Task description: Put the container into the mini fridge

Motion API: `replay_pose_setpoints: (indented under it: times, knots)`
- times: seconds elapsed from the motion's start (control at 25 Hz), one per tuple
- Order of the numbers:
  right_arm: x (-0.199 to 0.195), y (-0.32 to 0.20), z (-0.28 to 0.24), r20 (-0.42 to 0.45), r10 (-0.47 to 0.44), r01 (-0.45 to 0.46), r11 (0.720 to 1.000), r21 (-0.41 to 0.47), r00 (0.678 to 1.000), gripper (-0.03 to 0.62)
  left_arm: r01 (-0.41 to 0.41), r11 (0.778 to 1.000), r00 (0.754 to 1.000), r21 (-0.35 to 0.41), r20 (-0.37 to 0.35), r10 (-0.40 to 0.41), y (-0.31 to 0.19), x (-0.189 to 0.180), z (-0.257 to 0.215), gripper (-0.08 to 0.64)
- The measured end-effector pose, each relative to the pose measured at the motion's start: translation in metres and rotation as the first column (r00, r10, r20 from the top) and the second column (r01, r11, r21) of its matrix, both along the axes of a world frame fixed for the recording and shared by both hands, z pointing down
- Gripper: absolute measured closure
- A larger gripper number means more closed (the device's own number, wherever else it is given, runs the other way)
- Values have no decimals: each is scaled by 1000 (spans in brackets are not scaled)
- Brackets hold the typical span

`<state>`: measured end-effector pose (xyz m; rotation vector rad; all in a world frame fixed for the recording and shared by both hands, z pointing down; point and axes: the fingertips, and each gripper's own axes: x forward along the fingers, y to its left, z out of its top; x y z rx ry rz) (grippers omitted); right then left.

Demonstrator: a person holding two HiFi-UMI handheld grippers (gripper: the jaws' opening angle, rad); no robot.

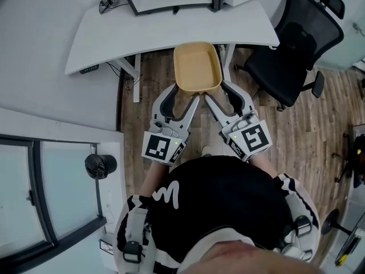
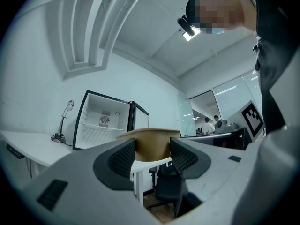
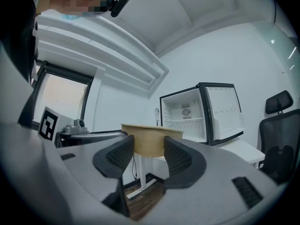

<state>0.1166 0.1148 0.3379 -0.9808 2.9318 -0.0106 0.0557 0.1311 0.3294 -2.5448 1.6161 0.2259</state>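
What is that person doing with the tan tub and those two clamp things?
A person holds a gripper in each hand. The left gripper and the right gripper each have their jaws closed on the near edge of a tan container, which they hold in the air in front of a white desk. The mini fridge stands on that desk with its door open. The container is not yet inside it.

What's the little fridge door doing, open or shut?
Open: the white mini fridge shows its inside shelf, and its black-edged white door stands swung aside.
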Motion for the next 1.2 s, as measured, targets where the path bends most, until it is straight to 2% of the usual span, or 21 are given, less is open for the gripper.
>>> replay_pose_setpoints:
  times: [0.32,0.8,1.2]
  knots:
    - [-5,-7,7,-2,-54,54,999,-5,999,383,49,999,999,-11,-7,-49,-4,-4,8,322]
    - [-8,-16,7,10,-40,40,999,-20,999,383,34,999,999,-18,4,-34,-14,-7,6,321]
    - [-3,-22,10,14,-76,76,997,-20,997,383,61,998,998,-25,15,-61,-19,-2,8,322]
